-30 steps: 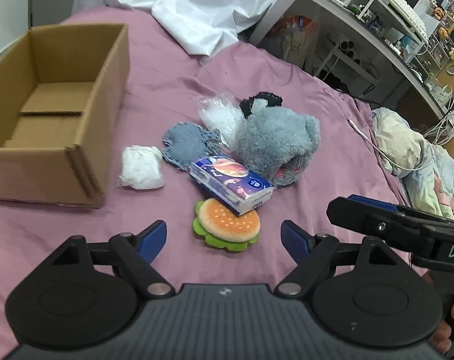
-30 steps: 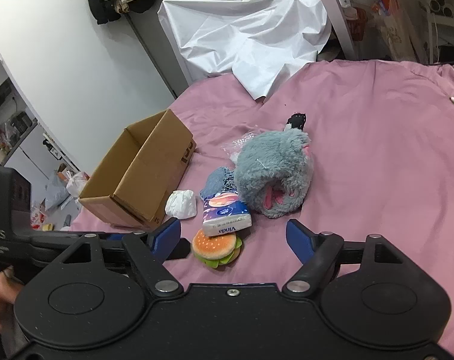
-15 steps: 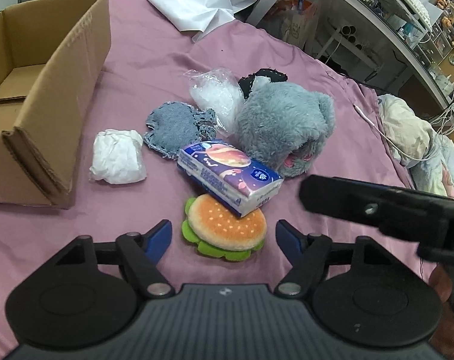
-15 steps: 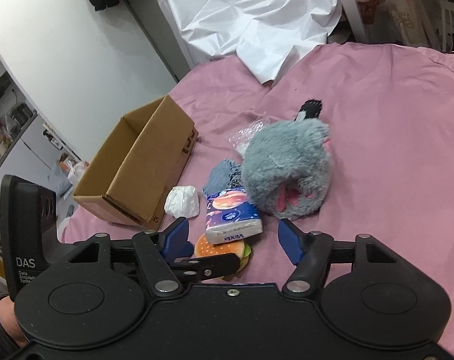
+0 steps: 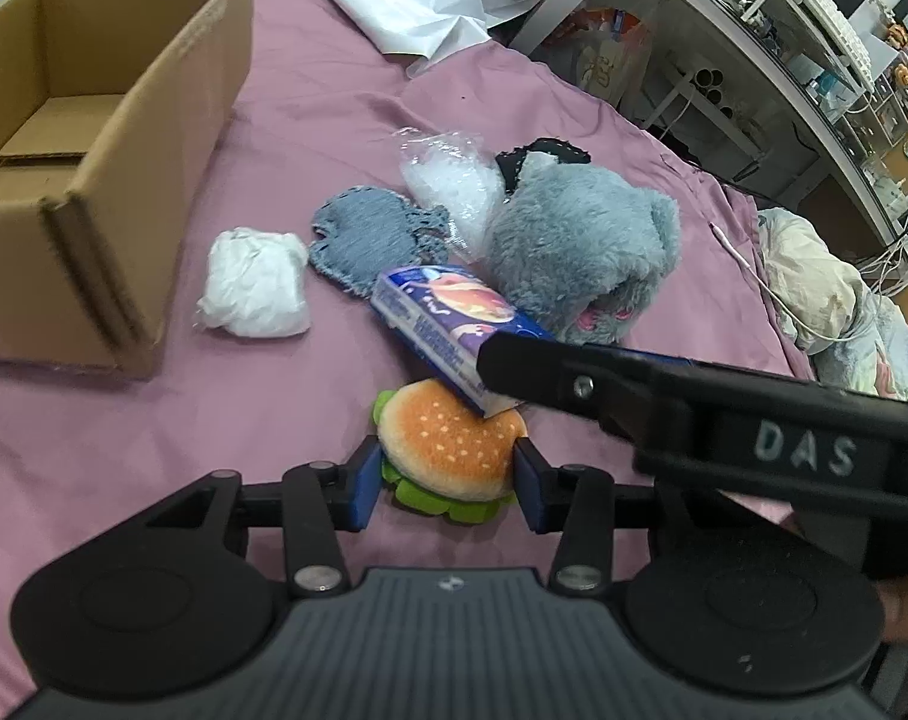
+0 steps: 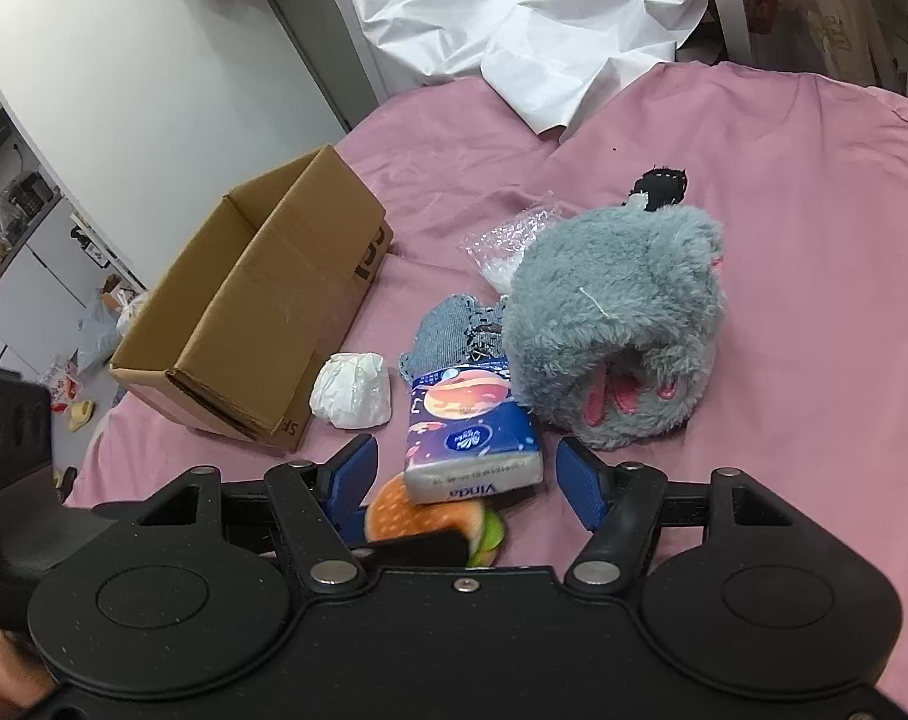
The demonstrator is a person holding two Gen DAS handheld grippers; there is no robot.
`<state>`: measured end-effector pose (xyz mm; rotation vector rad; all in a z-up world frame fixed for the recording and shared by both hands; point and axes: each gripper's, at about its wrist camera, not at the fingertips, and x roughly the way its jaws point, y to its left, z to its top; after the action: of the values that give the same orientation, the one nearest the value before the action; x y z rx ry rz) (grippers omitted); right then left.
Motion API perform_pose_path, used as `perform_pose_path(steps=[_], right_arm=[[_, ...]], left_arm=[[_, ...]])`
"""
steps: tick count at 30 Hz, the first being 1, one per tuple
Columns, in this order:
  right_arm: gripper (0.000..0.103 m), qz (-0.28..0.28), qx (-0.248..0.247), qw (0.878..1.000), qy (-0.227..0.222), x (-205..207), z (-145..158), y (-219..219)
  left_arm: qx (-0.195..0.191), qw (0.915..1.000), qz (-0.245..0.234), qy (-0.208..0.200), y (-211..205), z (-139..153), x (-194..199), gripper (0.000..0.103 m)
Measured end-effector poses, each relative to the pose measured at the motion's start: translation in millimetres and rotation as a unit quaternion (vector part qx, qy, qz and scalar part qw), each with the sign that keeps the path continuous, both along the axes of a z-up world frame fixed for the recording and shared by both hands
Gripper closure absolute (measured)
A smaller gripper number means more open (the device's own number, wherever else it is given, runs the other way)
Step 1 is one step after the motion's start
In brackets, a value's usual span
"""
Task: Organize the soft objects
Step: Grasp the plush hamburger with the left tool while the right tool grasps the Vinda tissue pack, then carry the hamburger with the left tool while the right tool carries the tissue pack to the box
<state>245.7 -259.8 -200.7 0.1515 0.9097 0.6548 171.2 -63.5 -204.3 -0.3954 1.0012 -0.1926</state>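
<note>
The burger plush [image 5: 448, 441] lies on the bed directly before my left claw [image 5: 448, 483], its near half between the two blue pads [image 5: 361, 483]. The jaws are closing on it; the pads stand at its two sides and I judge them at or just short of contact, so I count no grip yet. A tissue pack [image 5: 448, 324] rests across the plush's far edge.

My right claw [image 6: 466, 477] hangs spread apart above the near end of the tissue pack, touching nothing; in the left view its finger [image 5: 574, 381] crosses over that pack.

I read the step in hand as the pick-up of the burger plush, with the tissue pack lined up as the other hand's target. The next move calls for finishing the squeeze, then drawing the plush out from under the pack without dragging it, and carrying it to the open cardboard box [image 5: 112, 138] at the left, whose visible floor is bare.

Around these lie a white wad [image 5: 253, 285] near the box, a grey knitted piece [image 5: 364, 237], a clear bag of white filling [image 5: 454, 177] and a grey furry slipper [image 5: 580, 246], the last three crowded together.

All sits on a pink bedsheet [image 5: 310, 90], with a white sheet [image 6: 514, 6] bunched at the far end. A cluttered shelf unit [image 5: 772, 30] stands past the bed's right side; a white wall [image 6: 124, 72] stands behind the box.
</note>
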Motion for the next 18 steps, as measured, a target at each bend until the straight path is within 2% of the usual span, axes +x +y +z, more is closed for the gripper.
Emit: perform_pose_path(steps=[4, 6, 7, 13, 18], right_arm=[[0.038, -0.001, 0.001, 1.0, -0.006, 4.3, -3.3, 4.2], [0.044, -0.001, -0.004, 1.0, -0.004, 5.5, -5.8, 8.2], [0.055, 0.002, -0.006, 1.0, -0.005, 5.2, -6.8, 10.0], [0.057, -0.005, -0.01, 1.0, -0.016, -5.9, -6.8, 16.9], [0.057, -0.016, 0.001, 0.999, -0.034, -21.8, 4.6, 17.4]], left_arm=[[-0.001, 0.9999, 0.009, 0.005, 7.6, 0.4, -5.1, 0.058], [0.001, 0.9999, 0.015, 0.006, 11.5, 1.7, -7.3, 0.058], [0.003, 0.9998, 0.017, 0.006, 13.4, 2.2, -8.6, 0.058], [0.002, 0.9989, 0.043, 0.016, 29.5, 5.0, -24.3, 0.058], [0.006, 0.9977, 0.066, 0.018, 43.5, 11.3, -41.1, 0.058]])
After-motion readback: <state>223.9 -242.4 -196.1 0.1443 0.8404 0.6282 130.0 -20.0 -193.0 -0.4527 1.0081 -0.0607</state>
